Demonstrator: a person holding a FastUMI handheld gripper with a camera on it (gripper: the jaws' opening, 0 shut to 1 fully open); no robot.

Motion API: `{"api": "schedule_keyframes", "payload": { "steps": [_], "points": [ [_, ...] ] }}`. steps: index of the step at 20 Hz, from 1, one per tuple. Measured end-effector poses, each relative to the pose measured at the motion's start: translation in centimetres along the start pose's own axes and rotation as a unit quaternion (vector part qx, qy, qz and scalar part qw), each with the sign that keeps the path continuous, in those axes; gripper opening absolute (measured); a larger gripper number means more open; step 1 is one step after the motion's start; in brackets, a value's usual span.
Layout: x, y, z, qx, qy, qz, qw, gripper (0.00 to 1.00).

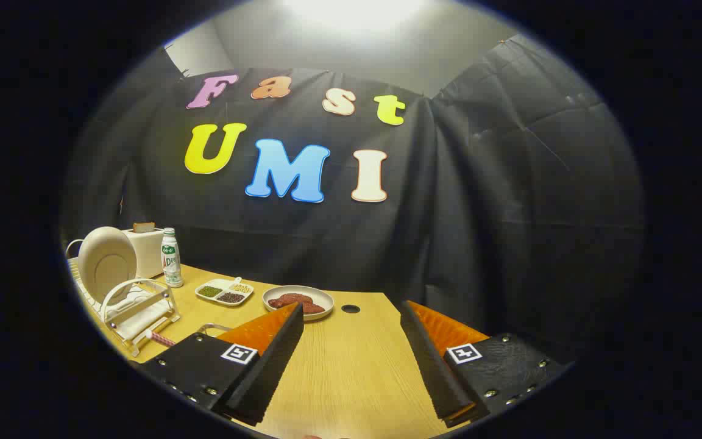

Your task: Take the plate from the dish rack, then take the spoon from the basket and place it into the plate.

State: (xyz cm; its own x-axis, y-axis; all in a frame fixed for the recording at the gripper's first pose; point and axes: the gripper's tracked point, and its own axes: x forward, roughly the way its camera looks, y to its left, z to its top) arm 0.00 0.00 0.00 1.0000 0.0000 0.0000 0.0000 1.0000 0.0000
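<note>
**Plate waits upright in the rack**

The gripper (351, 360) hangs over the bench (351, 366), its fingers spread wide and holding nothing. The plate (106, 261) stands on edge in the dish rack (138, 311), well off to the left of the fingers. It looks stiff, smooth and breakable, best pinched at its upper rim. A toaster (144, 249) and bottle (171, 257) crowd behind it; a snack tray (224, 291) and a dish of food (298, 302) sit beside.

My 1 camera rides the gripper (351, 360), looking forward over its spread fingers, low above the table (351, 378) toward the booth wall.
</note>
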Motion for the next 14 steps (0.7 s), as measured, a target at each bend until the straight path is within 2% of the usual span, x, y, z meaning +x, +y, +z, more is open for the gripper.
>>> {"api": "schedule_keyframes", "payload": {
  "steps": [4, 14],
  "points": [
    [-3.0, 4.4, 3.1, 0.002, 0.013, -0.013, 1.000, 0.98],
    [-7.0, 22.7, 9.4, 0.015, 0.041, 0.037, 0.998, 0.98]
  ]
}}
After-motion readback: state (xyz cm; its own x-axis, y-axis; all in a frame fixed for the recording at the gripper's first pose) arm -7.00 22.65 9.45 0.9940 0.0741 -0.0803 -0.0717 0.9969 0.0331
